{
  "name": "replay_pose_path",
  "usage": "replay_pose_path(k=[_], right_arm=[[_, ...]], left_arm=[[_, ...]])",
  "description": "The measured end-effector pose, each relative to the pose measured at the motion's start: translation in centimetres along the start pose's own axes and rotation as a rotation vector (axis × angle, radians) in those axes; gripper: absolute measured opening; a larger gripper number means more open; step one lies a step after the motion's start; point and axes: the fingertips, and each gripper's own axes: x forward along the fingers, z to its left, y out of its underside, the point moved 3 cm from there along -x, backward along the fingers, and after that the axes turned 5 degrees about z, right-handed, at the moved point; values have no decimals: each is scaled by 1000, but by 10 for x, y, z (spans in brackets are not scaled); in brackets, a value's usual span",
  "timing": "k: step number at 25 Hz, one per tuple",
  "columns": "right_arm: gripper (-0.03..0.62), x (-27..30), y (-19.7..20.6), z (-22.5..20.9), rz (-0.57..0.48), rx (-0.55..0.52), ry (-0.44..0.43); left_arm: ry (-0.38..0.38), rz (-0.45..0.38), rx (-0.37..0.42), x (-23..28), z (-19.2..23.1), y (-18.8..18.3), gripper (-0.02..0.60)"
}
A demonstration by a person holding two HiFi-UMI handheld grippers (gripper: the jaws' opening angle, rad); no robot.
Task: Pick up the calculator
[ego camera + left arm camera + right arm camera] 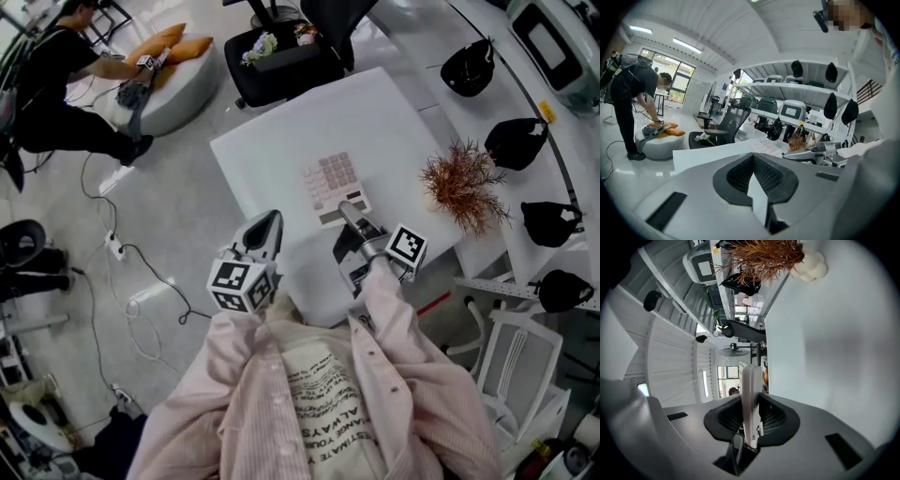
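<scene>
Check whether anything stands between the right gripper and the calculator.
Nothing visible does. The right gripper is shut on the near edge of the calculator, which stands edge-on between its jaws. The dried plant stands off to one side on the white table, apart from both.

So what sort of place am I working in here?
Most likely an office-style lab or workshop: a white table, a black office chair behind it, long white shelves holding black caps and boxy machines, and cables with a power strip trailing over the glossy floor.
</scene>
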Motion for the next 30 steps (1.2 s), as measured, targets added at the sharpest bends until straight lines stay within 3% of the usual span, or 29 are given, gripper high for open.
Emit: replay_pose_path(k=[17,30], right_arm=[[69,-35,6,57,-43,-32,-138],[69,-61,10,71,-108,-29,-193]], left_arm=[[-6,-131,67,-48,1,-44,2],[-12,-191,117,-70,-1,-63,2]])
